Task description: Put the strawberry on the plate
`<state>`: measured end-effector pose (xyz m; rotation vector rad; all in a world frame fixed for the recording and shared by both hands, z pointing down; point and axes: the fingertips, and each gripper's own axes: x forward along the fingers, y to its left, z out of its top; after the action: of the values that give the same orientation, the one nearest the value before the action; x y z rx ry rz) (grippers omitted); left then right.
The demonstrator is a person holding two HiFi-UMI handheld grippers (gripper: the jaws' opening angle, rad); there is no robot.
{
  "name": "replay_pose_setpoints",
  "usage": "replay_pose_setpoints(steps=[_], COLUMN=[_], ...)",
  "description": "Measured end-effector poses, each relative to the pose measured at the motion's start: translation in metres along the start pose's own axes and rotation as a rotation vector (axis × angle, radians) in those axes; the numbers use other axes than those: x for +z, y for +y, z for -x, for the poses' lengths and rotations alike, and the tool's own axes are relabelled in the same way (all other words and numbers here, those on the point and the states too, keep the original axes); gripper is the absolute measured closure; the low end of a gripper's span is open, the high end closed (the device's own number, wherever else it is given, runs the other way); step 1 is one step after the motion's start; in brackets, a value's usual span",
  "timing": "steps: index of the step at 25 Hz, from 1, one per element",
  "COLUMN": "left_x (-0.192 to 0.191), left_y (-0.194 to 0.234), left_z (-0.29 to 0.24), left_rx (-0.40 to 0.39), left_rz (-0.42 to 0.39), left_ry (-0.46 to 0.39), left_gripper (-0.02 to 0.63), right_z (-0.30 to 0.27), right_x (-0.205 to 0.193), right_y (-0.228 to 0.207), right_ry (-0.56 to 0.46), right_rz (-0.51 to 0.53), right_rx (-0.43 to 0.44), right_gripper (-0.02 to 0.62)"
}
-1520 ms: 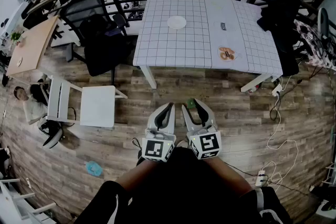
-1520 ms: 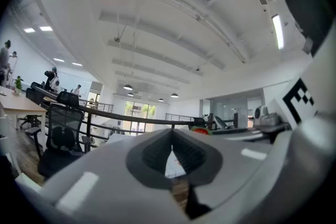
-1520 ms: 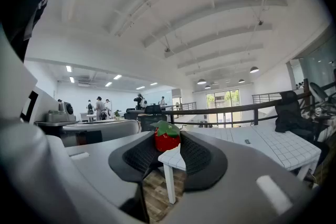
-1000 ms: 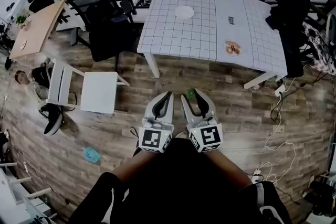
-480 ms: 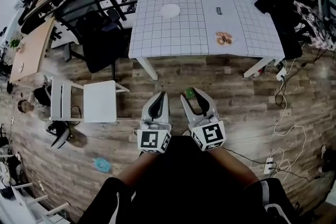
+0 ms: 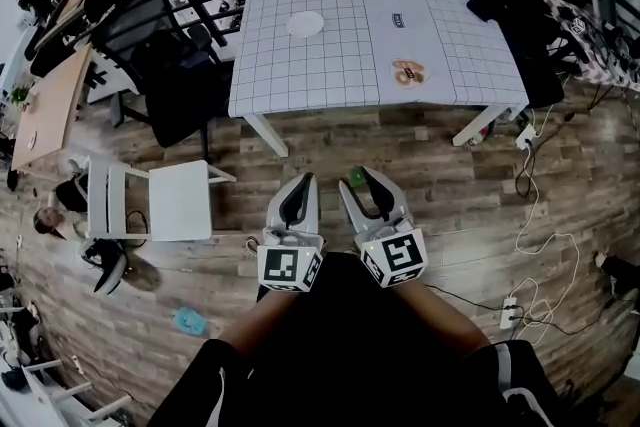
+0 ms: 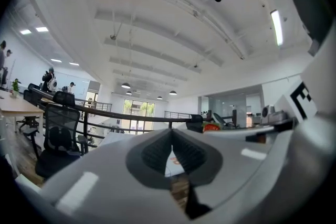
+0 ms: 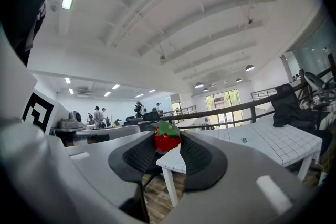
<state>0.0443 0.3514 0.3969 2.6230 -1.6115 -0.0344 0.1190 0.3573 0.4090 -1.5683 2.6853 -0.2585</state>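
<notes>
At the bottom centre of the head view, the right gripper (image 6: 358, 178) is clamped on the strawberry (image 8: 167, 138), which sits at the very ends of the pads with its green cap up. The left gripper (image 6: 301, 179) beside it has its jaws together on nothing. Both are over the wood floor (image 6: 450, 200), well short of the table (image 6: 330, 65) in the upper half of the frame.

The white plate (image 6: 305, 24) lies toward the far left of the tabletop, so the fruit has a long way to go. The main risk, as it looks from here, is the shallow grip. A jolt or a slight easing of the jaws could let the strawberry roll out onto the floor. Reaching across the near edge could also knock the gripper against the table. A tan disc (image 6: 407, 71) nearer the front right could be mistaken for the target. Cables (image 6: 545, 250) at the right are a trip hazard only if the approach drifts that way.
</notes>
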Motion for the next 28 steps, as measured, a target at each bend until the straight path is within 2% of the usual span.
replay_pose_setpoints(steps=[7,11,20,28], left_x=[-0.009,-0.011,-0.01,-0.018], left_y=[0.007,-0.002,-0.022,-0.004], left_z=[0.006,0.002,-0.007,-0.024], left_rx=[0.021,-0.007,-0.066,-0.029], left_rz=[0.027,0.017,0.016,0.067], left_ry=[0.036,0.04,0.03,0.036], left_gripper=[0.598,0.598,0.598,0.598], right_z=[0.006,0.015,0.026,0.021], right_x=[-0.006,-0.017,-0.015,-0.024], right_y=[0.003,-0.004,-0.02,-0.045], right_ry=[0.01,0.021,0.003,0.042], right_rz=[-0.015,-0.038,-0.056,-0.057], right_rx=[0.003,-0.025,-0.08,-0.131], right_gripper=[0.449,0.449,0.448,0.448])
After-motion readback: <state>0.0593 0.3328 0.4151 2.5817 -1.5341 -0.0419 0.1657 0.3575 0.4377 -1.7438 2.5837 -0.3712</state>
